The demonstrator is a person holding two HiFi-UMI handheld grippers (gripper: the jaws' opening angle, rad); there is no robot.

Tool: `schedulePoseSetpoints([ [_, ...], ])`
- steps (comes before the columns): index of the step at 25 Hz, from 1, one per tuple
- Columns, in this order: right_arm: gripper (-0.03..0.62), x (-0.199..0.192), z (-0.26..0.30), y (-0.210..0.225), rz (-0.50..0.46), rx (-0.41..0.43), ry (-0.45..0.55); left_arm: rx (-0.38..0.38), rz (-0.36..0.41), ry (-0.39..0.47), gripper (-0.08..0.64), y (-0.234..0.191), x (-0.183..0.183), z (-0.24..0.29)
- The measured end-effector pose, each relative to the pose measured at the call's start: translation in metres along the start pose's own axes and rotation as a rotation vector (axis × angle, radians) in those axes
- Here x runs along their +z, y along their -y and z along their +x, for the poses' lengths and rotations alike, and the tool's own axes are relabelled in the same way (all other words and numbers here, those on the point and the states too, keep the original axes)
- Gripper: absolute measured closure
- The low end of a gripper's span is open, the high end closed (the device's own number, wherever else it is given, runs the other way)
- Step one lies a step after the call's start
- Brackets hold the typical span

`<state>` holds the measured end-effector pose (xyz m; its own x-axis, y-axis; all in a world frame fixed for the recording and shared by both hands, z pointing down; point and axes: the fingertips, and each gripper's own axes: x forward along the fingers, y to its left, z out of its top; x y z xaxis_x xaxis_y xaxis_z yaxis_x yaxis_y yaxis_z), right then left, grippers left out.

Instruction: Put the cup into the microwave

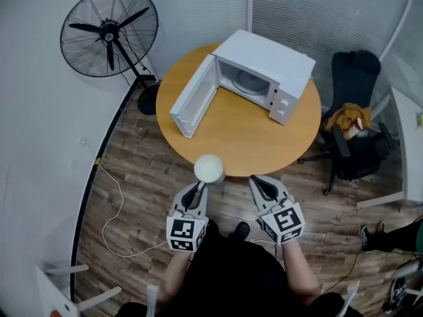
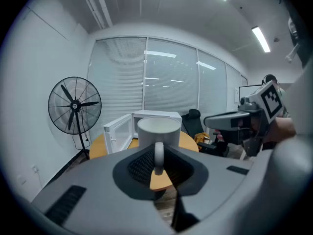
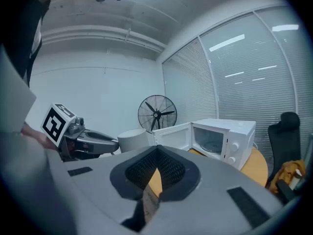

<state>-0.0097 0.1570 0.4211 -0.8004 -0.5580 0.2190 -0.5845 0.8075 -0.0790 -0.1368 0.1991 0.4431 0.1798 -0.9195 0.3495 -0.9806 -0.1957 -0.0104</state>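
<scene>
A white cup (image 1: 209, 168) hangs in the air at the near edge of the round wooden table (image 1: 244, 134). My left gripper (image 1: 198, 188) is shut on the cup's handle (image 2: 159, 156), and the cup (image 2: 158, 131) stands upright beyond the jaws in the left gripper view. The white microwave (image 1: 264, 74) sits at the table's far side with its door (image 1: 193, 96) swung wide open to the left and the glass turntable (image 1: 252, 81) showing inside. My right gripper (image 1: 259, 183) is shut with nothing in it, just right of the cup (image 3: 133, 140).
A black pedestal fan (image 1: 110, 33) stands on the floor left of the table. A black office chair (image 1: 351, 121) with an orange cloth on it is at the right. A white cable (image 1: 117, 207) trails over the wooden floor at the left.
</scene>
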Motion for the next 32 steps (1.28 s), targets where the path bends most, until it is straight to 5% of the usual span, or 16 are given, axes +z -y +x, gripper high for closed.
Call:
schedulePoseSetpoints([
  [20, 0.583, -0.010, -0.024, 0.016, 0.069, 0.004, 0.014, -0.006, 0.001, -0.029, 0.517, 0.027, -0.003, 0.011],
  [32, 0.583, -0.018, 0.001, 0.064, 0.085, -0.034, -0.033, -0.051, 0.014, -0.049, 0.518, 0.032, 0.001, 0.073],
])
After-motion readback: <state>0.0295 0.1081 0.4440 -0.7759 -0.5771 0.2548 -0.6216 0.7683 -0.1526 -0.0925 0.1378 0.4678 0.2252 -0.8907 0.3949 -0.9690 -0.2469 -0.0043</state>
